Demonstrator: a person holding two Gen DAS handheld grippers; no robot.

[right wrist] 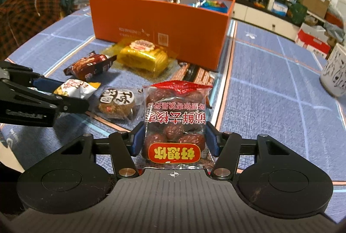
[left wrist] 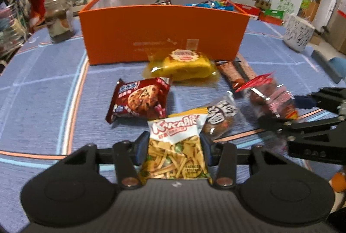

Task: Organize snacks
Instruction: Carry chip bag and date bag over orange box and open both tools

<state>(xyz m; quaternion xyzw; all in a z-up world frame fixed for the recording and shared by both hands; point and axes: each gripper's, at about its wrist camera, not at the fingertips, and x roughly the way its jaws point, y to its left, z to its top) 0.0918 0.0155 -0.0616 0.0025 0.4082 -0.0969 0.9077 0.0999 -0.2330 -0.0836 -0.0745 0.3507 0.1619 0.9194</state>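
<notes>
In the left wrist view, the left gripper (left wrist: 174,144) is seen pinching a white and yellow snack bag (left wrist: 176,146) by its sides, blue pads pressed against both edges. A cookie pack (left wrist: 138,100) lies just ahead to the left, a round cake (left wrist: 220,118) just ahead to the right, and a yellow cake (left wrist: 183,66) further on, close to the front wall of the orange box (left wrist: 164,34). A brown wafer pack (left wrist: 235,73) lies beside the yellow cake. Open blue surface (left wrist: 43,86) is left on the left side, up to a jar (left wrist: 58,17) near the far edge; a patterned cup (left wrist: 299,32) stands near the right edge. Wrapped snacks show above the box rim toward its right end. The right gripper (left wrist: 279,107) enters from the right, closed on a red date bag (left wrist: 272,97), which is blurred. In the right wrist view, the right gripper (right wrist: 174,139) is seen pinching the date bag (right wrist: 175,122) between its pads. The left gripper (right wrist: 64,94) reaches in from the left with the snack bag (right wrist: 75,88) clamped. The round cake (right wrist: 116,105) lies between the two, the cookie pack (right wrist: 90,66) and yellow cake (right wrist: 142,58) beyond. The box (right wrist: 160,23) stands open, with blue and dark wrappers inside at its right half. Free surface (right wrist: 270,81) stretches to the right as far as the cup (right wrist: 334,73) at the edge.
</notes>
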